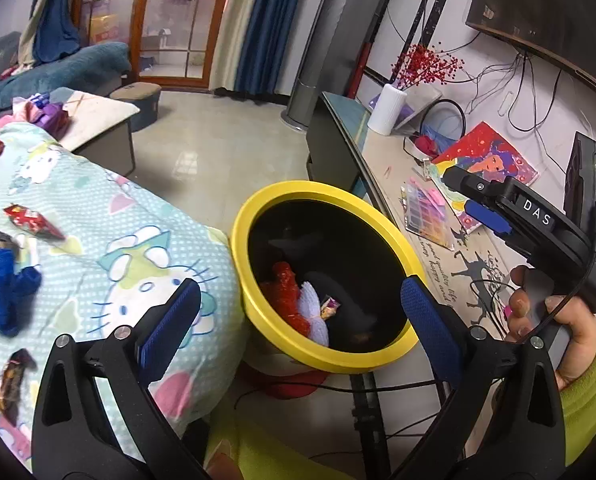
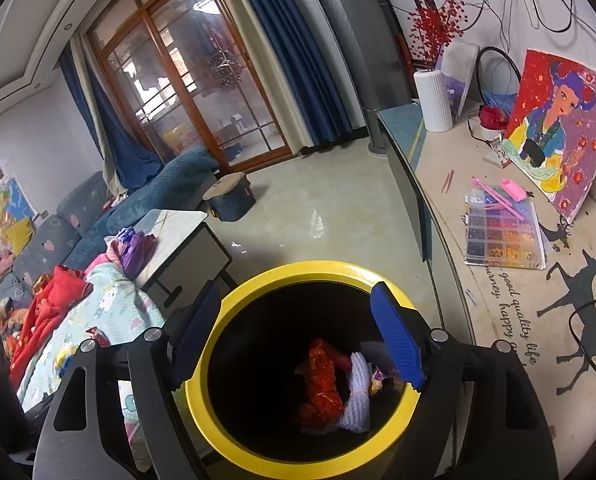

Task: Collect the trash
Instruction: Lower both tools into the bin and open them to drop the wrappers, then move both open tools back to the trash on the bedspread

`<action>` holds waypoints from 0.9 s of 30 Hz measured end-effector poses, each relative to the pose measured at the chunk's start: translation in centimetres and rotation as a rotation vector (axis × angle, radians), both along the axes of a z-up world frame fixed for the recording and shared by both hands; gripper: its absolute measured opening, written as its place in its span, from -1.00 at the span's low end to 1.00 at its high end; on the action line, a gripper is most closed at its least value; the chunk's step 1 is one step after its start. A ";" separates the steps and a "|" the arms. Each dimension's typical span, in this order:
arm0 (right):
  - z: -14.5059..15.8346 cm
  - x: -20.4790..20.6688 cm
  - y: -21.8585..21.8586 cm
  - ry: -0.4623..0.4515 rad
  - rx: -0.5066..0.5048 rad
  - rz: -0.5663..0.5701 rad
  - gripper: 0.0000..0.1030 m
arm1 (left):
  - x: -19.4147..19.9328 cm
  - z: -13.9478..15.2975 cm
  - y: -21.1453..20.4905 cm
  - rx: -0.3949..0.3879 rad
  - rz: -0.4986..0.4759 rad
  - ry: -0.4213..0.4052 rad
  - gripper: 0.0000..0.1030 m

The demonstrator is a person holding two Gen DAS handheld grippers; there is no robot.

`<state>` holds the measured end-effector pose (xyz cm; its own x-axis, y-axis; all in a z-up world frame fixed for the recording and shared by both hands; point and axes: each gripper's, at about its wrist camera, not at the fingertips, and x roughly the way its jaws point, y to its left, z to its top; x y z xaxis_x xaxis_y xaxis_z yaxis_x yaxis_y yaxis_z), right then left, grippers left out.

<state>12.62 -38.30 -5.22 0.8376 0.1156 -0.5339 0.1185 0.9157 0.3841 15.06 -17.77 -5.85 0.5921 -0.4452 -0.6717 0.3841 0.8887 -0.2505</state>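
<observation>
While hovering over the yellow-rimmed bin (image 2: 234, 444), stands spread wide and empty: right gripper (image 2: 298, 344). Same for left gripper (image 1: 301, 320), parted, nothing between. Down in the bin at 6 o'clock: red wrapper (image 2: 321, 384), white foam net (image 2: 357, 396), small candy wrapper (image 1: 329, 307). At 9 o'clock on the patterned quilt (image 1: 110, 216), more litter: red snack packet (image 1: 32, 222), blue scrap (image 1: 2, 288).

We note each tool has black frames, silver screws and ribbed blue pads (image 1: 170, 320). The right tool (image 1: 477, 200) bears white "DAS" lettering and a black cable. Our right hand (image 1: 537, 312) shows bare skin, lime-green sleeve.
</observation>
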 end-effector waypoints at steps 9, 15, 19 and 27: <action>1.3 -0.2 2.8 -0.035 -0.021 0.075 0.55 | -0.9 1.1 2.6 -0.010 0.068 -0.040 0.79; 1.8 -0.3 4.6 -0.045 -0.036 0.122 0.55 | -1.4 2.0 4.3 -0.016 0.109 -0.062 0.79; 2.0 -0.4 5.8 -0.055 -0.051 0.153 0.55 | -1.7 2.5 5.3 -0.017 0.130 -0.072 0.79; 2.6 -1.0 7.2 -0.070 -0.069 0.183 0.55 | -2.5 3.5 7.5 -0.022 0.181 -0.099 0.79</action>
